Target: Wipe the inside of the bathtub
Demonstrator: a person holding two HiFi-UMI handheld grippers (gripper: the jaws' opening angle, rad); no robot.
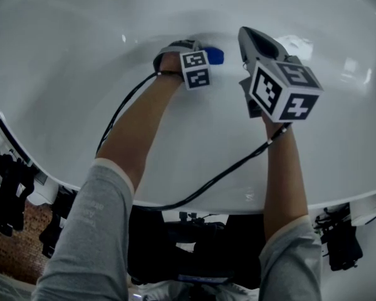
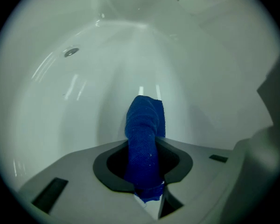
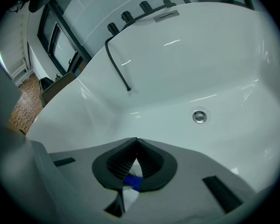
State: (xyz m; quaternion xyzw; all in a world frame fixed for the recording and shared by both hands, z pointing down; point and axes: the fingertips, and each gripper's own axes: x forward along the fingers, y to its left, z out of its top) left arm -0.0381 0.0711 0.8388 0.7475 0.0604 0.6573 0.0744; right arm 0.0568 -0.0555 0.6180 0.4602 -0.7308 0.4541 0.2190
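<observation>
The white bathtub (image 1: 81, 49) fills the head view. My left gripper (image 1: 203, 60) reaches down to the tub's inner wall and is shut on a blue cloth (image 1: 217, 56). In the left gripper view the cloth (image 2: 144, 134) stands rolled between the jaws of the left gripper (image 2: 147, 164), and its end points at the tub wall (image 2: 84, 106). My right gripper (image 1: 250, 37) hovers to the right of it, a little higher. Its jaws meet at the tip of the right gripper (image 3: 136, 143), shut with nothing between them.
A round chrome drain fitting (image 3: 199, 116) sits in the tub, also seen in the left gripper view as the fitting (image 2: 71, 52). A black faucet pipe (image 3: 117, 64) and taps (image 3: 127, 16) stand on the far rim. Black cables (image 1: 219, 177) trail over the near rim.
</observation>
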